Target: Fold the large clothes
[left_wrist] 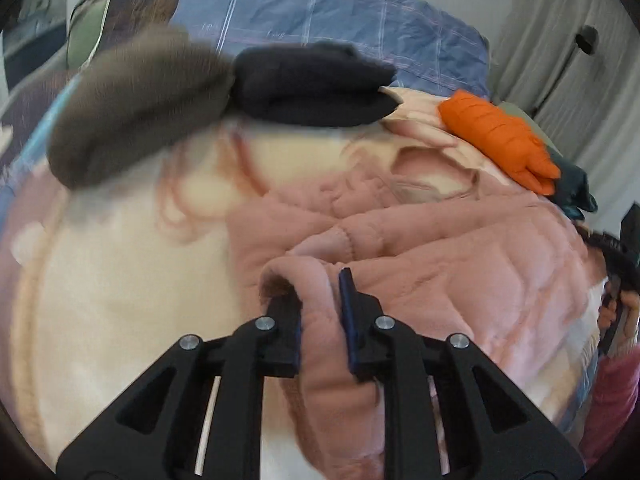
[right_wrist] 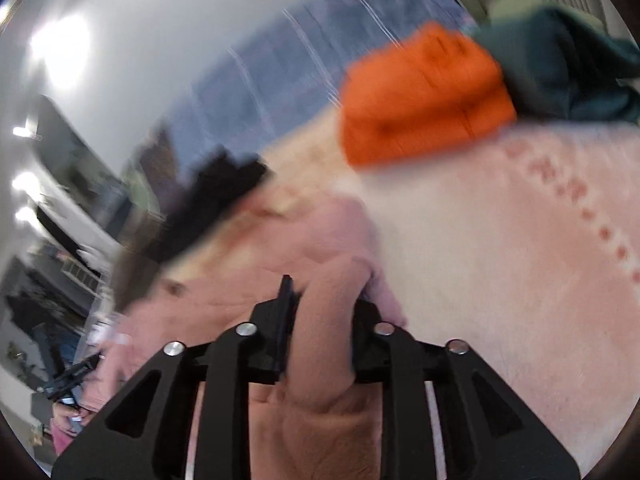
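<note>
Your left gripper [left_wrist: 320, 312] is clamped on a bunched edge of the pink fleece garment [left_wrist: 440, 248]; your right gripper [right_wrist: 320, 320] pinches another fold of it. The garment lies low and centre on the cream blanket [left_wrist: 120, 280], folded clothes [left_wrist: 312, 84] beyond. You look mid-fold: next, carry both edges across evenly.

You have a blue checked quilt [left_wrist: 340, 12] at the far edge of the bed, grey curtains [left_wrist: 560, 40] to its right, and a cream blanket [left_wrist: 120, 300] with a pink pattern spread across the bed.
</note>
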`<state>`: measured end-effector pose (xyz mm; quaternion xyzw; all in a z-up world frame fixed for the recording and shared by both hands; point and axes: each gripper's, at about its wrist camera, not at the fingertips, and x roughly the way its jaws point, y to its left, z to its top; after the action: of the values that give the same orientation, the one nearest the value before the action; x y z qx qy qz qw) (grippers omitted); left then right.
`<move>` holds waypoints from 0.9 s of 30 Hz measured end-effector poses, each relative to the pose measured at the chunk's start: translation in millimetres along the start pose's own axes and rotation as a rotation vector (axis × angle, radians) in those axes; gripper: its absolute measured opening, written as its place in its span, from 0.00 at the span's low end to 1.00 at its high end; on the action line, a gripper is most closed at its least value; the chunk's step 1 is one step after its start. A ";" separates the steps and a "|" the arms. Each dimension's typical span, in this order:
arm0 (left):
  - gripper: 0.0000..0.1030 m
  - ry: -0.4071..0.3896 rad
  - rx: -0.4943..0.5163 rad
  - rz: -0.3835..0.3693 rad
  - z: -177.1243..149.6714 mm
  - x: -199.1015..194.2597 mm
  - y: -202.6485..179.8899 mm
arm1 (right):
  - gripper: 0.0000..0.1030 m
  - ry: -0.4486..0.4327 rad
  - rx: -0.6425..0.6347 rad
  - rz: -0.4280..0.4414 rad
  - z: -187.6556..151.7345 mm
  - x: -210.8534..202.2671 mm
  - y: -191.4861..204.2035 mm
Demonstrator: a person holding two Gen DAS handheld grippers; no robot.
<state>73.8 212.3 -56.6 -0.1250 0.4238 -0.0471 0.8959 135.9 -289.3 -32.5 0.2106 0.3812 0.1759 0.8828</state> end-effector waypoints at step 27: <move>0.88 -0.091 0.662 0.222 -111.0 -82.6 -104.2 | 0.77 0.062 -0.661 -0.267 -87.4 -60.3 20.0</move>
<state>-62.1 107.1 -35.0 0.2169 0.3561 -0.0787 0.9055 28.5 -279.8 -40.6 -0.1433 0.3545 0.1793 0.9064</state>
